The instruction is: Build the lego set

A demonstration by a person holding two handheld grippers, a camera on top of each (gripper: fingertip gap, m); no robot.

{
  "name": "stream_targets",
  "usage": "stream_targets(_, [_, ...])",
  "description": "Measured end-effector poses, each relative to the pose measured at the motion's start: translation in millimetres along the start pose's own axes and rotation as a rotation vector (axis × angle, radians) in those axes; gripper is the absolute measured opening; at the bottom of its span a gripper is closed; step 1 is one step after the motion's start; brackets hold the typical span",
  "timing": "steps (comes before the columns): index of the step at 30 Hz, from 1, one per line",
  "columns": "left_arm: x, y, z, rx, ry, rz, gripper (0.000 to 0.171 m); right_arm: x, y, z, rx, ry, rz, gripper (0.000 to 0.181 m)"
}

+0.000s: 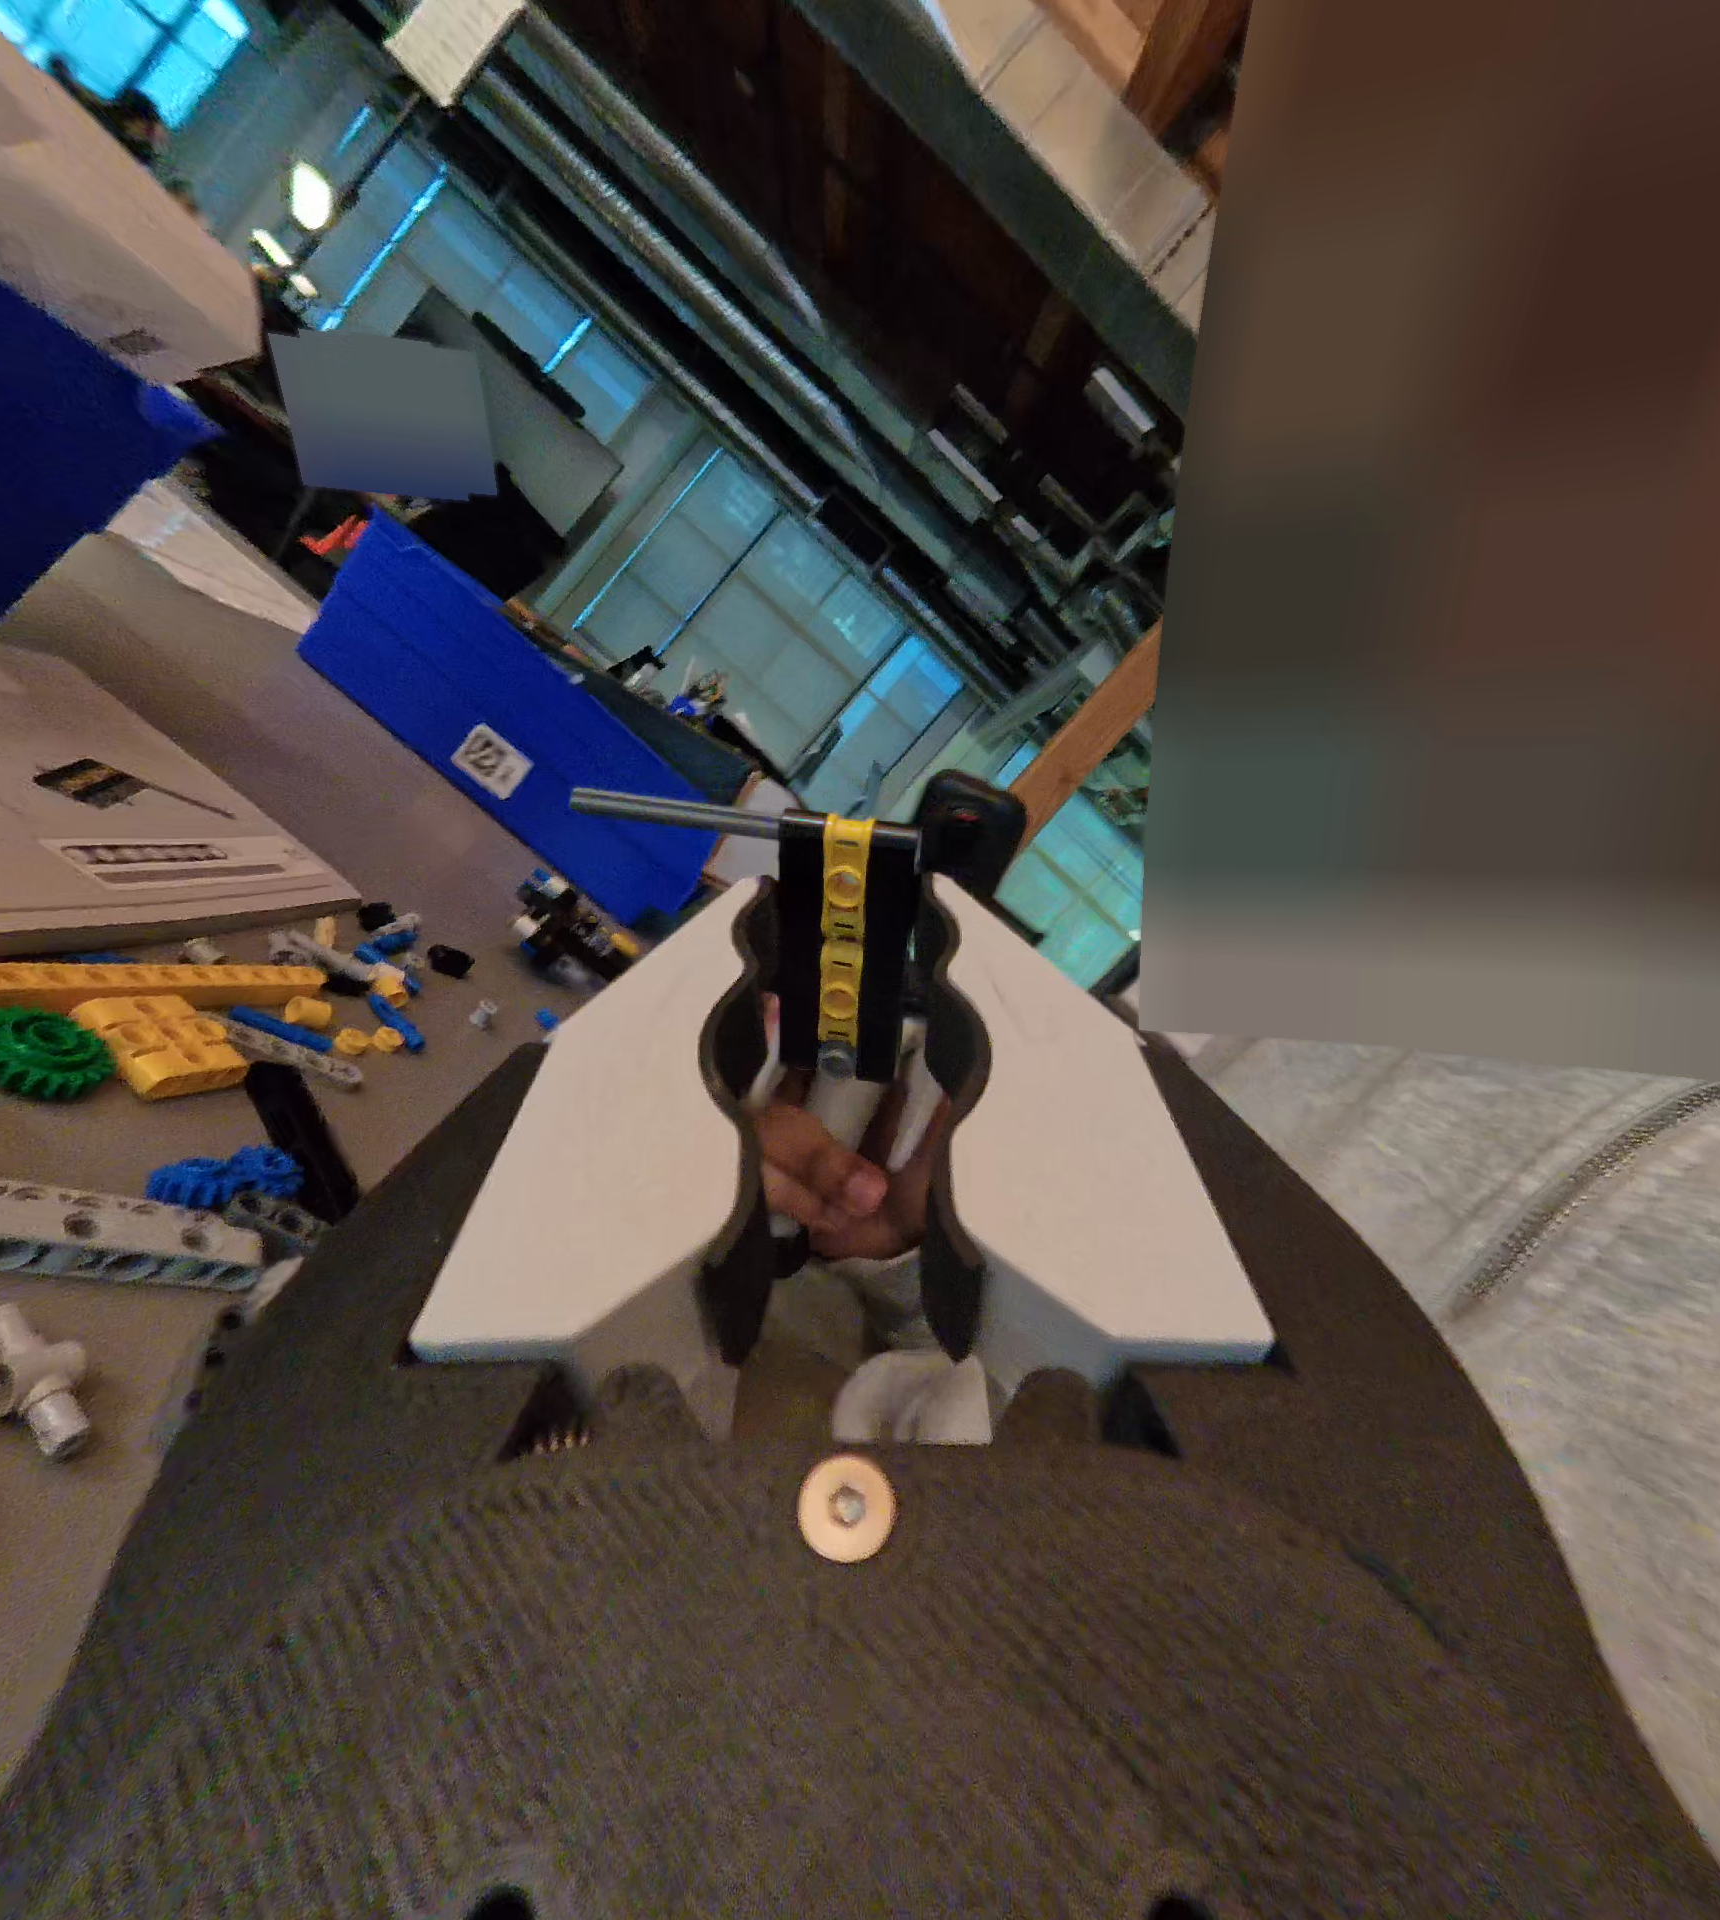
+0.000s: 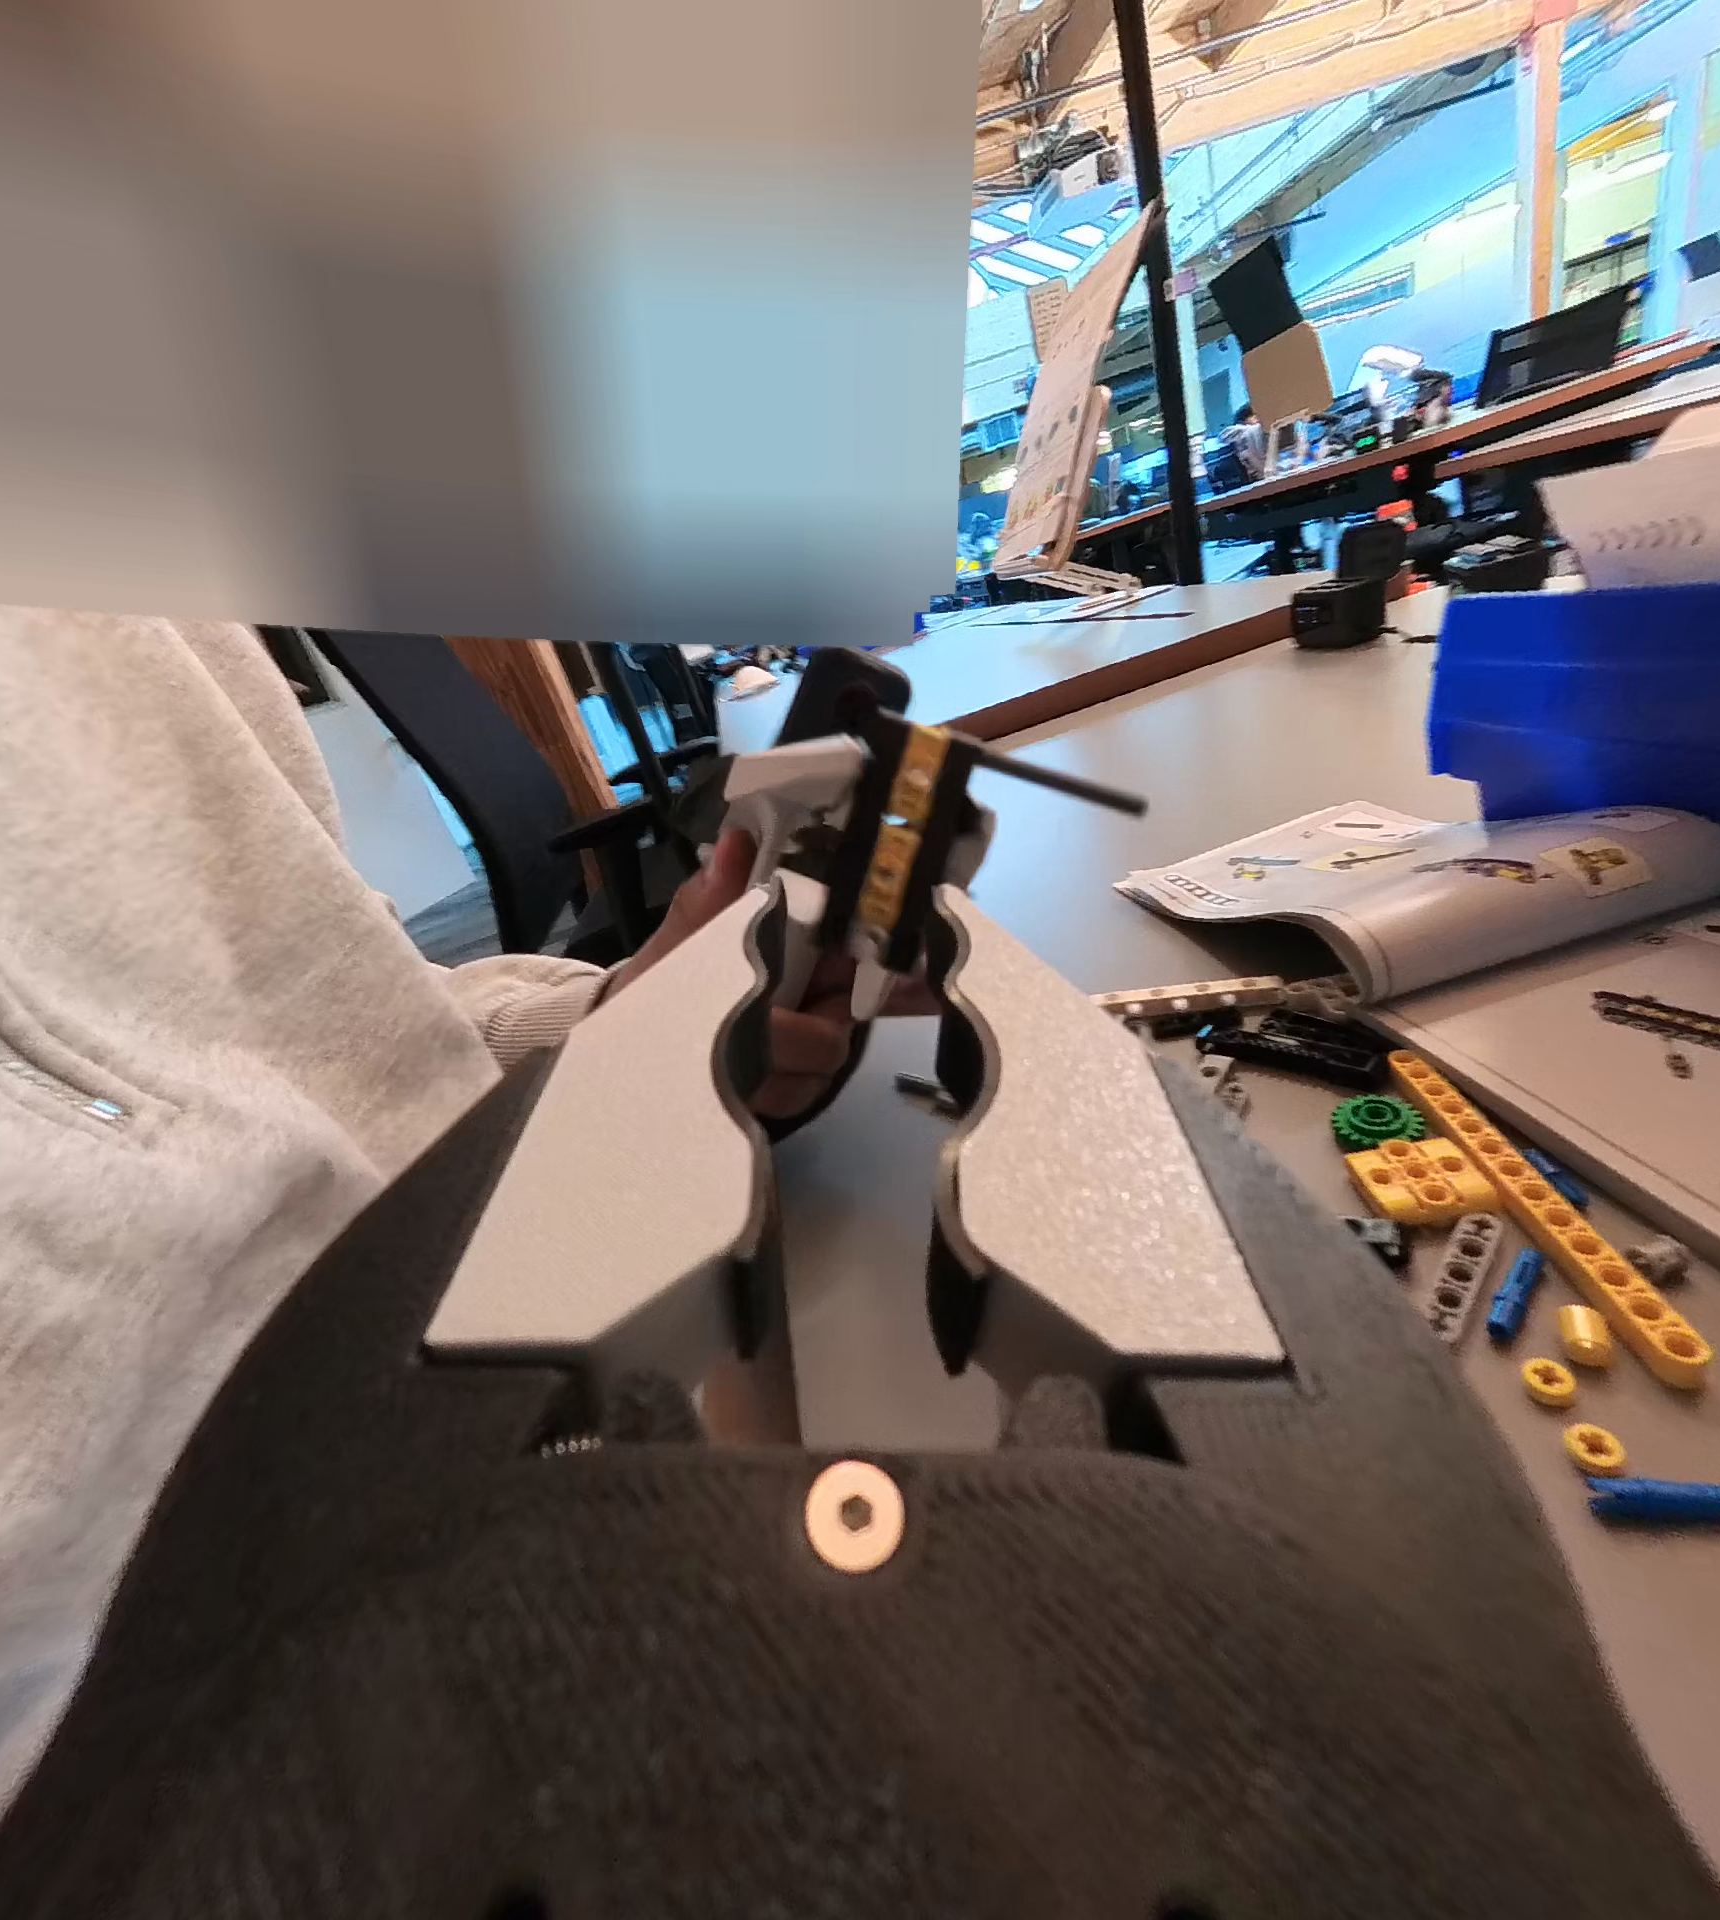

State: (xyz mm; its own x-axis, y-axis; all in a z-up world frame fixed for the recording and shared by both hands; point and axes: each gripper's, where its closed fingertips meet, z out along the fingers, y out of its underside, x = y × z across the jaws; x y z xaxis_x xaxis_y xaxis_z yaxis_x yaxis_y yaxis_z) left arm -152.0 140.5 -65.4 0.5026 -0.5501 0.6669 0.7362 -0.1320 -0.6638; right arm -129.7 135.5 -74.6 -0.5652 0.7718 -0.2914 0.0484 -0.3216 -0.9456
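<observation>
Up close in the left wrist view, the left gripper (image 1: 843, 966) is clamped on a small black-and-yellow assembly (image 1: 843, 940), its two white fingers (image 1: 627, 1101) pressing the black beams from either side. A dark grey axle (image 1: 674, 810) runs through the top of the assembly and sticks out to the left, with a black piece (image 1: 970, 826) on its right end. Through the gap below the assembly a person's hand (image 1: 835, 1184) shows, with parts of the other gripper. To the left, the grey table (image 1: 212, 665) is scattered with loose parts: a long yellow beam (image 1: 97, 982), a green gear (image 1: 35, 1051), a blue gear (image 1: 222, 1176), a grey beam (image 1: 66, 1236). An open instruction booklet (image 1: 77, 821) and a blue bin (image 1: 482, 686) lie beyond them. A grey fleece sleeve (image 1: 1562, 1351) fills the right side.

Over in the right wrist view, the right gripper (image 2: 856, 935) has its fingers set apart, with table visible between them lower down. The same assembly (image 2: 887, 852) stands at its tips, held up off the table; whether the tips actually touch it I cannot tell. The left gripper's white fingers (image 2: 794, 790) hold the assembly from behind, and the axle (image 2: 1053, 774) points right. On the table to the right lie the yellow beam (image 2: 1542, 1205), the green gear (image 2: 1375, 1122), small yellow bushes (image 2: 1552, 1382), blue pins (image 2: 1516, 1288) and the booklet (image 2: 1438, 883), beside the blue bin (image 2: 1614, 717). An office chair (image 2: 523, 779) stands behind.
</observation>
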Motion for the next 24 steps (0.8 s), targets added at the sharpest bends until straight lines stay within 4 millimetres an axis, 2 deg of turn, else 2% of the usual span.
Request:
stream_targets(4, [-19,0,0,-0.004,-0.166,0.036,0.024,7,1,-1,-0.047,0.104,-0.129,0.032])
stream_targets(7, [-29,-5,0,0.066,-0.235,-0.038,0.024,11,4,-2,-0.129,0.212,-0.342,0.039])
stream_targets(11, [-38,-3,4,0.142,-0.267,-0.152,0.024,13,0,-6,-0.168,0.344,-0.573,0.037])
stream_targets(17, [-30,-1,22,0.239,-0.181,-0.261,0.024,24,7,-11,-0.272,0.423,-0.731,0.035])
stream_targets(24, [-24,4,44,0.173,-0.253,-0.087,0.024,30,-1,-19,-0.284,0.493,-0.797,0.024])
